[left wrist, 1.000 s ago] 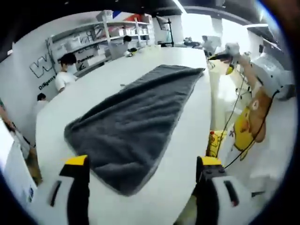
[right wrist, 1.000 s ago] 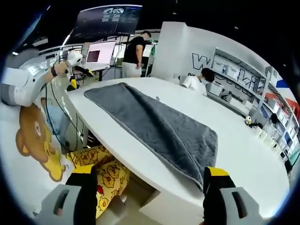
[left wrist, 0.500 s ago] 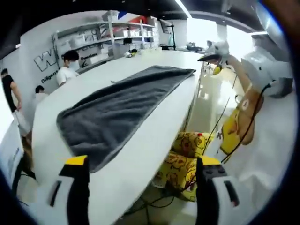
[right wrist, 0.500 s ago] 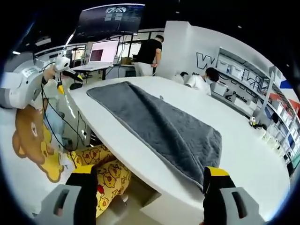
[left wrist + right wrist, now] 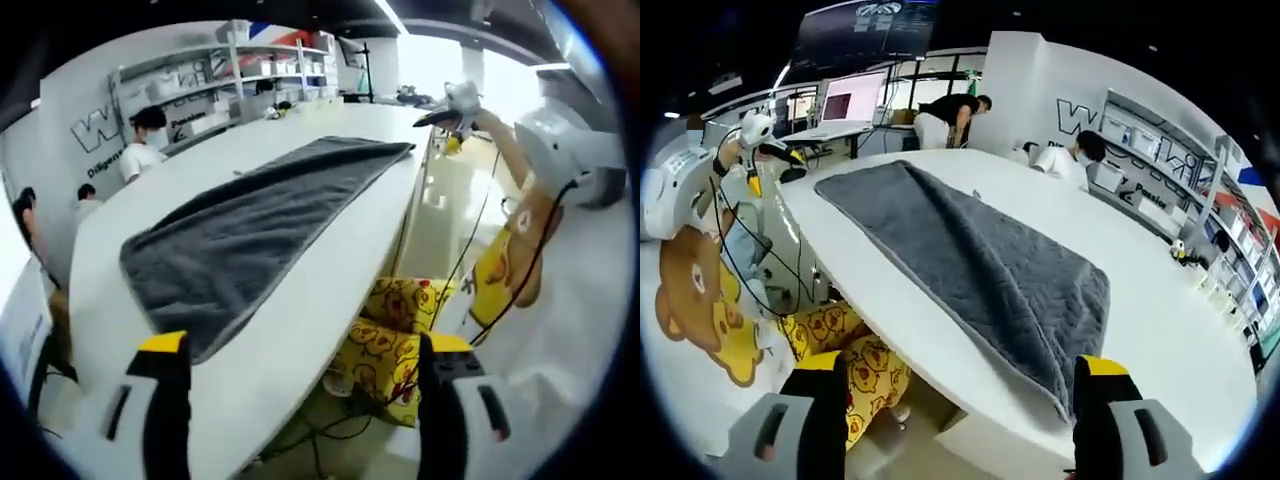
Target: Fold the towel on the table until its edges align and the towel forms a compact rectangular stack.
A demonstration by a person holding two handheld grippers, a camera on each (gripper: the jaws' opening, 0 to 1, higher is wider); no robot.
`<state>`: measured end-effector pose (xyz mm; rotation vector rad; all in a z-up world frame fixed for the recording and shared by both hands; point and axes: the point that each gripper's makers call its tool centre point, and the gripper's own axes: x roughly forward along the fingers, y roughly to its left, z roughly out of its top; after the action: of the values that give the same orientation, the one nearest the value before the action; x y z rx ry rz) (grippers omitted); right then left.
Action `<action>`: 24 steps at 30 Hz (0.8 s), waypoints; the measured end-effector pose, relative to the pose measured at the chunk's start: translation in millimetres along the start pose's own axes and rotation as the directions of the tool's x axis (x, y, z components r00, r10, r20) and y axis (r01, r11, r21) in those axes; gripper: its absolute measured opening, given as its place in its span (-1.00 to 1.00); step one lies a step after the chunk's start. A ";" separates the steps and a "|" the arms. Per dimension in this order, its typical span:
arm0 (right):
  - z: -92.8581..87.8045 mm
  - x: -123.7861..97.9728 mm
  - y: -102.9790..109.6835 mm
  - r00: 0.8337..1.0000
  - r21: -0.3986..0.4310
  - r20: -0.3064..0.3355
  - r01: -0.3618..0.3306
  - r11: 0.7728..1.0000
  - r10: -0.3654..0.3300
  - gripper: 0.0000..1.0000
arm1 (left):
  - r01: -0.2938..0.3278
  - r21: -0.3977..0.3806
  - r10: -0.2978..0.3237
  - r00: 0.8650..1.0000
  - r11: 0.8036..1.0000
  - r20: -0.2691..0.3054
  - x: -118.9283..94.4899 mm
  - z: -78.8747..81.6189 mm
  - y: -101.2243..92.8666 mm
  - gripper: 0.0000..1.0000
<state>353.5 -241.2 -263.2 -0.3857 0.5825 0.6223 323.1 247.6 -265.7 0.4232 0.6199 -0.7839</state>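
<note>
Towel (image 5: 250, 225) flat; wall lettering unreadable.

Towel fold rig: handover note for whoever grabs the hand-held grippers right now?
Left hand-held gripper: open, empty, off the table edge at one end of the towel.
Right hand-held gripper: open, empty, at the other end, one jaw close by a towel corner.
Grey towel: lying long and flat along the near edge of the white table, already narrowed to a strip.
Left: grasp the end corners, fold end to end, align edges into a compact rectangle.
</note>
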 end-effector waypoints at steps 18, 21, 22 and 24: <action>63.9 140.7 -192.0 0.995 0.036 -0.102 0.028 0.999 -0.025 0.01 | 0.034 0.009 -0.033 0.999 0.999 -0.013 16.0 4.9 -0.9 0.99; 54.8 167.0 -212.4 0.988 0.095 -0.151 0.051 0.994 -0.037 -0.13 | 0.044 0.004 -0.044 0.999 0.999 -0.018 18.6 7.6 0.4 0.99; 53.7 172.5 -215.1 0.987 0.092 -0.155 0.047 0.995 -0.032 -0.14 | 0.044 0.003 -0.044 0.999 0.999 -0.017 18.6 8.0 1.6 0.99; 46.2 184.5 -222.0 0.981 0.096 -0.190 0.053 0.994 -0.034 -0.14 | 0.040 -0.003 -0.040 0.999 0.999 -0.023 19.0 7.9 5.7 0.99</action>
<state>635.7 -305.3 -304.2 -0.3634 0.7813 0.5153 340.6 236.9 -271.6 0.4192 0.6521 -0.8170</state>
